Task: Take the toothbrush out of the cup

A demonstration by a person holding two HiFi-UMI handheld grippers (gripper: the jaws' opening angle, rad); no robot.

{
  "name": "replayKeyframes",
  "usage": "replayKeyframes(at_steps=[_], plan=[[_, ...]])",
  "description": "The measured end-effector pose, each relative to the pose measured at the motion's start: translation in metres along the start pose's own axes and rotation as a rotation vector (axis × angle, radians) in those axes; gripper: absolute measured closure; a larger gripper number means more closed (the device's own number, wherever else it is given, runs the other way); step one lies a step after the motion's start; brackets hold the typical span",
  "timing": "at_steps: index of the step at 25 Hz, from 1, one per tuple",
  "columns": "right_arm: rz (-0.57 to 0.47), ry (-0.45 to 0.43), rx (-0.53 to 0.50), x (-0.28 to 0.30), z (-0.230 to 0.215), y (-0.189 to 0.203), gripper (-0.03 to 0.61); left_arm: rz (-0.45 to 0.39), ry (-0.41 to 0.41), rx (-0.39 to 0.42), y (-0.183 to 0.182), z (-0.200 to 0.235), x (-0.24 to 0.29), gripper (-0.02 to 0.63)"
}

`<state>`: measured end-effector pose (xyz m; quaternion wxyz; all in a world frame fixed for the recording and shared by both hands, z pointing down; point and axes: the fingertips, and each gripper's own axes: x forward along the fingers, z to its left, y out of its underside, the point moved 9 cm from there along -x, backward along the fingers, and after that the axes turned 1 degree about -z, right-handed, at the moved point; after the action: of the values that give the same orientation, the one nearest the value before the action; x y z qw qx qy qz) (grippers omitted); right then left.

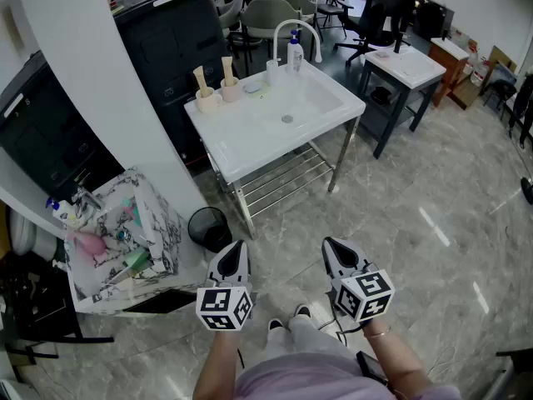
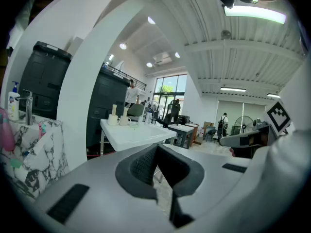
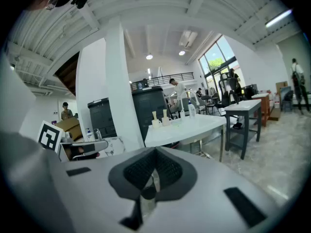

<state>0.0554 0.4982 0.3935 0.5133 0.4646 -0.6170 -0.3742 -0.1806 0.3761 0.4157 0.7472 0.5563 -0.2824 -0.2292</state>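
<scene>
Two pale cups stand at the far left corner of the white sink table (image 1: 250,140), each with a cream-handled toothbrush upright in it: the left cup (image 1: 206,99) with its toothbrush (image 1: 200,79), and the right cup (image 1: 231,89) with its toothbrush (image 1: 226,68). Both grippers hang low over the floor, well short of the table. My left gripper (image 1: 236,248) is shut and empty, and my right gripper (image 1: 334,246) is shut and empty too. The cups show small and far off in the left gripper view (image 2: 118,120) and in the right gripper view (image 3: 160,121).
A curved faucet (image 1: 296,28) and a soap bottle (image 1: 295,56) stand at the sink's back edge. A marble-patterned cabinet (image 1: 158,223) with toiletries and a black bin (image 1: 208,225) are at the left, beside a white pillar (image 1: 108,82). A dark-legged table (image 1: 405,67) stands to the right.
</scene>
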Motion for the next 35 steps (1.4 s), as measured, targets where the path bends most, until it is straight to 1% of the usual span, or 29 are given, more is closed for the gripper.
replayKeyframes(at_steps=[5, 9, 15, 21, 28, 32, 35], plan=[[-0.028, 0.022, 0.019, 0.007, -0.004, -0.001, 0.575, 0.001, -0.024, 0.002, 0.0, 0.005, 0.006, 0.614], [-0.048, 0.034, 0.05, 0.015, -0.016, -0.004, 0.575, 0.013, -0.029, 0.025, -0.002, 0.0, 0.018, 0.614], [-0.05, 0.048, 0.027, 0.027, -0.031, -0.012, 0.572, 0.01, -0.049, 0.036, -0.008, -0.005, 0.037, 0.612], [-0.047, 0.038, 0.029, 0.033, -0.048, -0.018, 0.539, -0.002, -0.054, 0.042, -0.013, -0.01, 0.053, 0.611], [-0.041, 0.007, 0.037, 0.038, -0.062, -0.026, 0.476, 0.006, -0.053, 0.05, -0.014, -0.022, 0.064, 0.611], [-0.038, -0.016, 0.056, 0.048, -0.067, -0.029, 0.446, 0.017, -0.066, 0.052, -0.016, -0.018, 0.071, 0.611], [-0.034, -0.026, 0.065, 0.064, -0.072, -0.031, 0.431, 0.024, -0.07, 0.054, -0.017, -0.009, 0.086, 0.611]])
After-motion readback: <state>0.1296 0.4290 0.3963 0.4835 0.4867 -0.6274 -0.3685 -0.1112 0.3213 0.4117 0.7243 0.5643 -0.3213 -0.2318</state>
